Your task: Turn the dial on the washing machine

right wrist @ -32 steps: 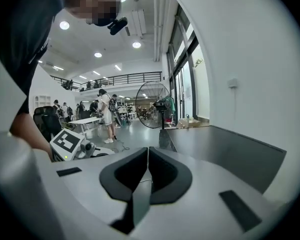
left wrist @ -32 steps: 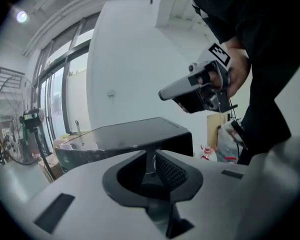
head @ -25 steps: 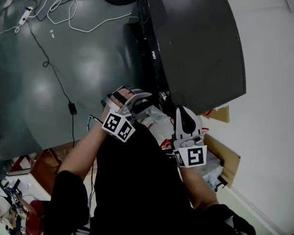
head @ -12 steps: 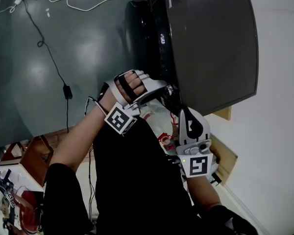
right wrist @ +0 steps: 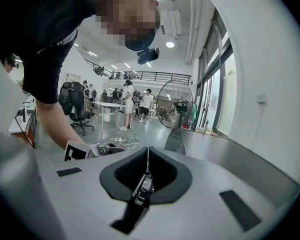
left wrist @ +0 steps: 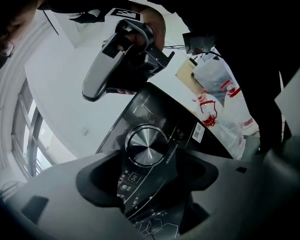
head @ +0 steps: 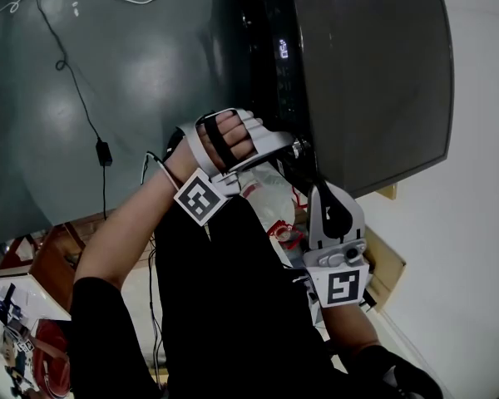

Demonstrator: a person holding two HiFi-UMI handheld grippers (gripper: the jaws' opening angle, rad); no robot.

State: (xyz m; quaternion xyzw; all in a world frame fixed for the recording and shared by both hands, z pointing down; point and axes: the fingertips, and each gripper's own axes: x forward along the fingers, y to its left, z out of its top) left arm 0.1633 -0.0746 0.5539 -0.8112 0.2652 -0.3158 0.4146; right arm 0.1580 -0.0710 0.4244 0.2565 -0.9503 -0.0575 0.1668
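Silver dial [left wrist: 146,145], left tongs [left wrist: 151,156] just opened around it, apparently not touching

**Washing machine** [head: 366,73]: its dark top panel fills the frame from 12 to 3 o'clock. A lit display [head: 283,50] shows on the front edge.

**Left gripper** [head: 274,144]: near frame centre, strapped to a hand [head: 224,135]. Its tip is close to the machine's front edge, at 6 o'clock from the display. The jaws have just been opening; what lies between them cannot be made out here.

**Right gripper** [head: 328,210]: at 5 o'clock from the left gripper, pointing toward 12 under the machine's corner.

**White plastic bag** [head: 266,194]: red print, lying between the two grippers.

**Black power adapter** [head: 104,151]: on its cable on the grey floor [head: 150,73], at 9 o'clock from the left gripper.
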